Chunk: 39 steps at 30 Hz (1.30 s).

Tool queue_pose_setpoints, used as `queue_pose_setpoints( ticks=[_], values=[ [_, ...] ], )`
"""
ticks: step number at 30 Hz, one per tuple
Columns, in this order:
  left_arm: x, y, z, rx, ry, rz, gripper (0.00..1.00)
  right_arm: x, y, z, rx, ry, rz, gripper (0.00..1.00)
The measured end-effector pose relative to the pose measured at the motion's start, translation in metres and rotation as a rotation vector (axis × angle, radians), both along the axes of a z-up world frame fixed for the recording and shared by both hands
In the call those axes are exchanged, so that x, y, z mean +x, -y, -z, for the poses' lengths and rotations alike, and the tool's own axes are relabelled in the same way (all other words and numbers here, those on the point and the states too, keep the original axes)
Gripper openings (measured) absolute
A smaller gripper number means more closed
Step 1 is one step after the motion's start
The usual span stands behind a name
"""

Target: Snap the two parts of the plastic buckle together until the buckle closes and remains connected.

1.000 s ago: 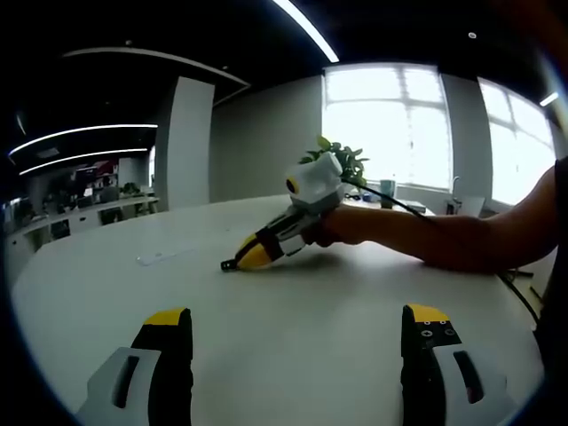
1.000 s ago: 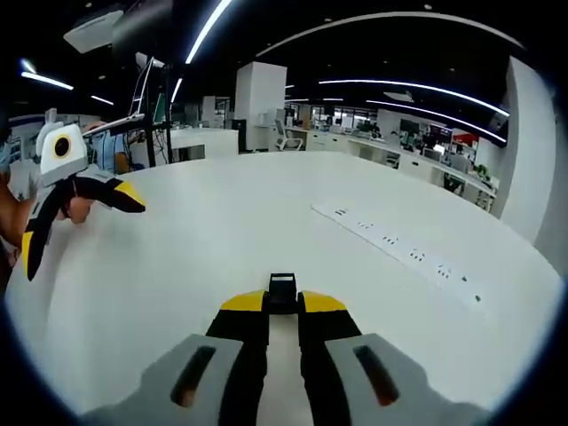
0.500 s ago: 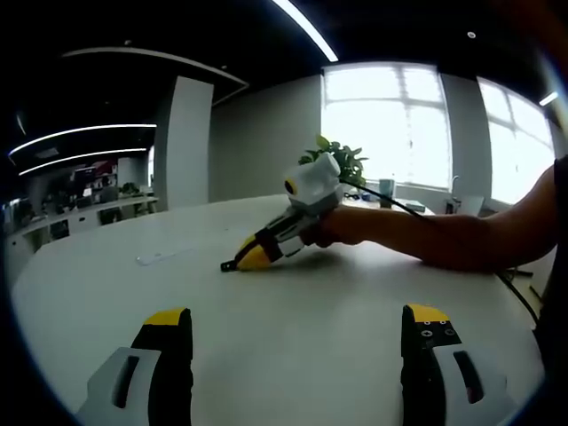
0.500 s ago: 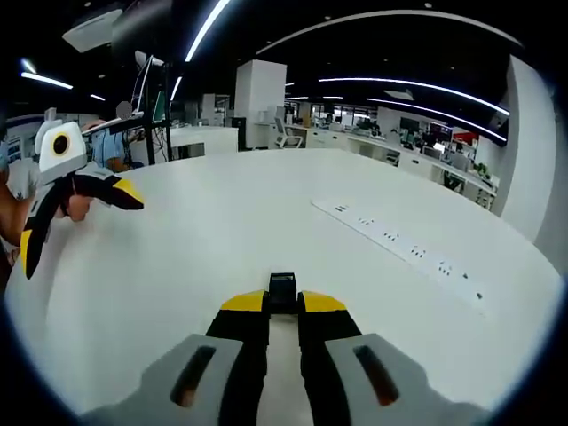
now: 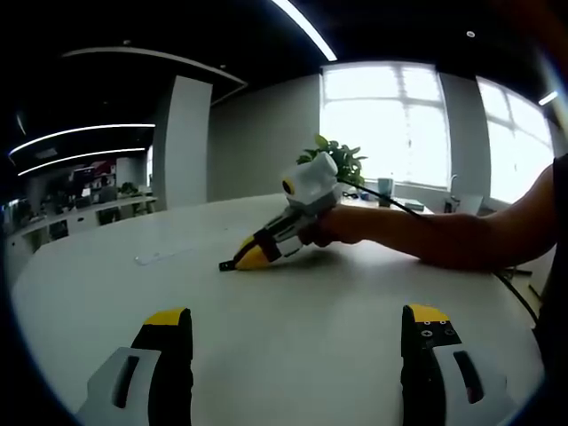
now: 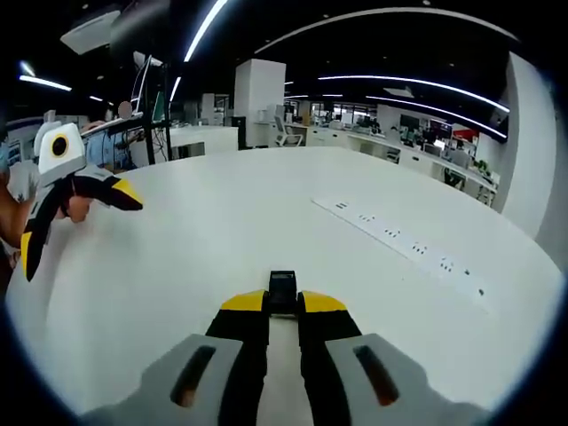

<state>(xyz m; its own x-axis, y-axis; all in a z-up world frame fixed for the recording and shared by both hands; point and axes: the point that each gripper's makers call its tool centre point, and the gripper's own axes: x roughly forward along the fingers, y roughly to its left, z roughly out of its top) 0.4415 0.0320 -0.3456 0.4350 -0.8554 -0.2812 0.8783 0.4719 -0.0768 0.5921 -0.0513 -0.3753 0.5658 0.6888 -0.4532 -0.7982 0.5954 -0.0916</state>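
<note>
My right gripper [image 6: 282,303] is shut on a small black buckle part [image 6: 282,287], which sticks out past its yellow tips just above the white table [image 6: 222,240]. From the left gripper view the same right gripper [image 5: 238,260] lies low over the table in a person's hand [image 5: 333,226], with the black part [image 5: 228,264] at its tip. My left gripper [image 5: 297,319] stands wide open with nothing between its jaws. It also appears at the left edge of the right gripper view as the left gripper [image 6: 78,226], open and held above the table.
A white power strip [image 6: 399,244] lies flat on the table to the right. The person's forearm [image 5: 453,240] reaches in from the right. A potted plant [image 5: 337,158] and a black cable [image 5: 395,204] sit at the far table edge by the windows.
</note>
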Motion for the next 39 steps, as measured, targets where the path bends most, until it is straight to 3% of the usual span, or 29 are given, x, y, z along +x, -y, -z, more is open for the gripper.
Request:
queue_pose_setpoints(
  ticks=[34,39],
  values=[
    [-0.0019,0.0018,0.0035,0.012,-0.003,0.012,0.99,-0.0004,0.0,-0.0009,0.03,-0.022,-0.002,0.11],
    [-0.0014,0.0019,0.0031,0.01,-0.003,0.012,0.99,0.0004,-0.0014,-0.0037,0.041,-0.01,-0.001,0.2]
  ],
)
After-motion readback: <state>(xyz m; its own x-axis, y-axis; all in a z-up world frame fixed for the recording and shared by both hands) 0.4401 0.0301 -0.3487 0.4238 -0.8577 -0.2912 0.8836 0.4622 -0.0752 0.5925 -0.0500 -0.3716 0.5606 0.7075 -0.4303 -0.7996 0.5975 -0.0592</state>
